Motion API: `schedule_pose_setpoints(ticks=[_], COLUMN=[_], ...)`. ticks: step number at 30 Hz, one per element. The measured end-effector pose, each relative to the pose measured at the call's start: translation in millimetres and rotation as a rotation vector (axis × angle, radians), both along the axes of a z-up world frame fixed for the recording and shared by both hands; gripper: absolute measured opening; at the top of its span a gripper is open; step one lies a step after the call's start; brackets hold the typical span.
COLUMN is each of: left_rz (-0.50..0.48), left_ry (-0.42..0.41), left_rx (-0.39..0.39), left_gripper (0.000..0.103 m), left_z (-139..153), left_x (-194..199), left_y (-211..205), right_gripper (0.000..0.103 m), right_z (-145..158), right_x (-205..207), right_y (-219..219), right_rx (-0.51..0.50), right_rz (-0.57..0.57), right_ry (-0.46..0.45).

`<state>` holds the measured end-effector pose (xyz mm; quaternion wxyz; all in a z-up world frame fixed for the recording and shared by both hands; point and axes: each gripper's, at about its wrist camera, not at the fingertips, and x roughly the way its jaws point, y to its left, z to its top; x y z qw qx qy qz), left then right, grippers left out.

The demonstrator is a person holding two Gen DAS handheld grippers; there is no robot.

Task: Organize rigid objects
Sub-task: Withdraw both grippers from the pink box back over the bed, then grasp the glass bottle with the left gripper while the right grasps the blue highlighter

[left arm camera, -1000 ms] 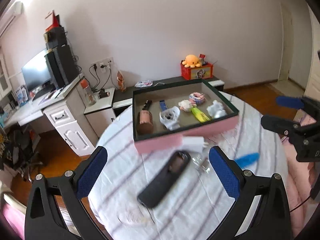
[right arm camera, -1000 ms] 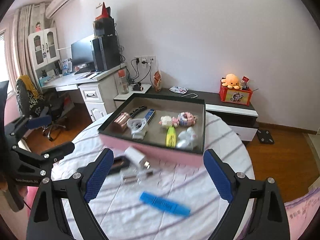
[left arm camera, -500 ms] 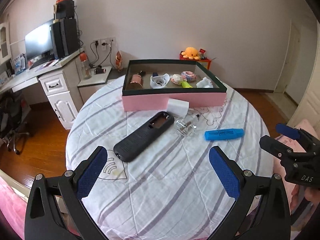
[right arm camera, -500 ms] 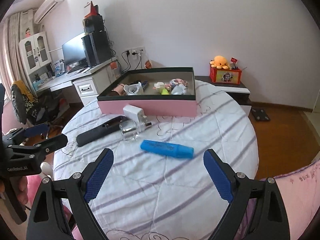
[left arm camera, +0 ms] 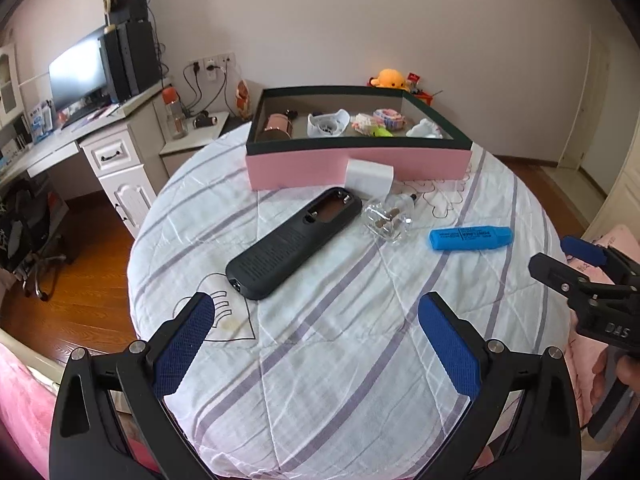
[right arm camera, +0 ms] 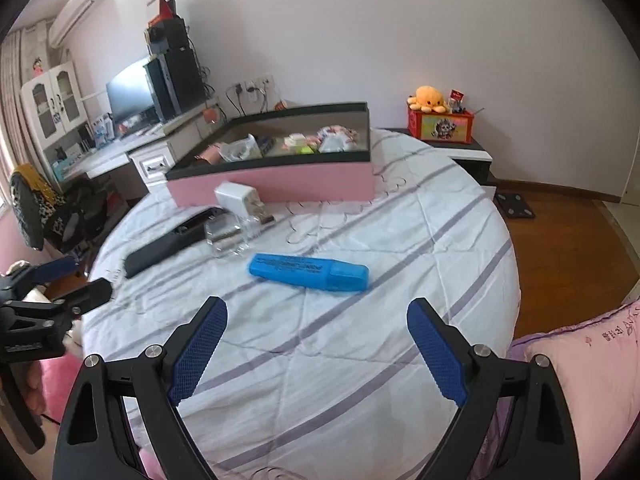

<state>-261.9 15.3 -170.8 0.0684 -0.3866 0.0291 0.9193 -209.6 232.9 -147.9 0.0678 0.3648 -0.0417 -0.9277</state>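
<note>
A pink box with a dark rim (left arm camera: pixel 360 166) (right arm camera: pixel 276 182) stands at the far side of a round table and holds several small items. In front of it lie a white charger (left arm camera: pixel 369 176) (right arm camera: pixel 236 198), a black remote (left arm camera: pixel 294 242) (right arm camera: pixel 168 246), a clear glass bottle (left arm camera: pixel 388 222) (right arm camera: pixel 228 236) and a blue highlighter (left arm camera: pixel 470 237) (right arm camera: pixel 308 271). My left gripper (left arm camera: pixel 318 344) is open and empty over the near table edge. My right gripper (right arm camera: pixel 316 350) is open and empty, near the highlighter.
The table has a white striped cloth (left arm camera: pixel 340 340). A desk with a monitor (left arm camera: pixel 80 76) and white drawers (left arm camera: pixel 116 168) stands at the left. A low cabinet with an orange plush toy (right arm camera: pixel 430 98) is behind the table. Pink bedding (right arm camera: pixel 580 360) lies at the right.
Both grippers have pulled back from the box toward the near table edge. The table items now lie farther ahead of them. Both stay open.
</note>
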Motion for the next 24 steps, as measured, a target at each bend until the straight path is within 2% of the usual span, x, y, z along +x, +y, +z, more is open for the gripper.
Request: schedule_pose_setpoints(ticks=[5, 13, 20, 21, 23, 24], left_rz=[-0.004, -0.01, -0.022, -0.028, -0.042, -0.054], left_ry=[-0.026, -0.056, -0.075, -0.076, -0.072, -0.069], left_rx=[-0.012, -0.017, 0.006, 0.0, -0.009, -0.008], left_gripper=[0.103, 0.103, 0.103, 0.103, 0.103, 0.103], left_z=[-10, -18, -22, -23, -24, -24], left_x=[-7, -18, -31, -34, -38, -41], left_y=[3, 6, 18, 22, 30, 34], right_gripper=[0.093, 0.093, 0.091, 0.088, 0.05, 0.041], right_z=[-11, -33, -41, -41, -39, -38], right_x=[-20, -67, -79, -78, -74, -73], right_y=[4, 3, -5, -3, 2, 4], right_rx=[0.042, 0.144, 0.116, 0.109, 0.097, 0.101], right_rz=[0.02, 0.157, 0.246, 0.248, 0.244, 0.236], right_ry=[-0.021, -0.084, -0.118, -0.116, -0.104, -0.099])
